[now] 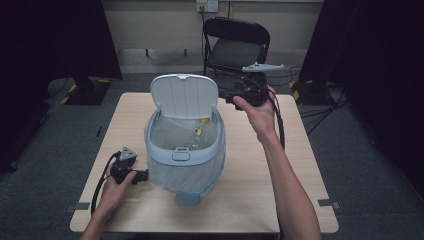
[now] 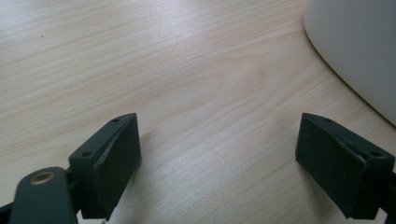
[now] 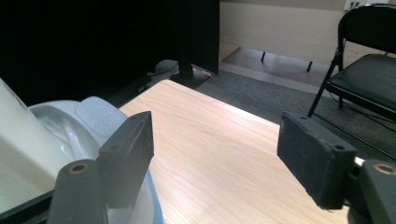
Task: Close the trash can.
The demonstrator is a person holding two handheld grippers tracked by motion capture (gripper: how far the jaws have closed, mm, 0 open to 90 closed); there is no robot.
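Light wood table | left gripper jaws wide, white lidded plastic bin just right | right gripper wide, raised right of bin

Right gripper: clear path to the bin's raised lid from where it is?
Probably yes. The right gripper hangs open just beside the upright lid of the bin, with nothing between them; bare table lies ahead of its jaws.

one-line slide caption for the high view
Open-lidded bin on a wooden table, left tool beside it, right tool raised behind.
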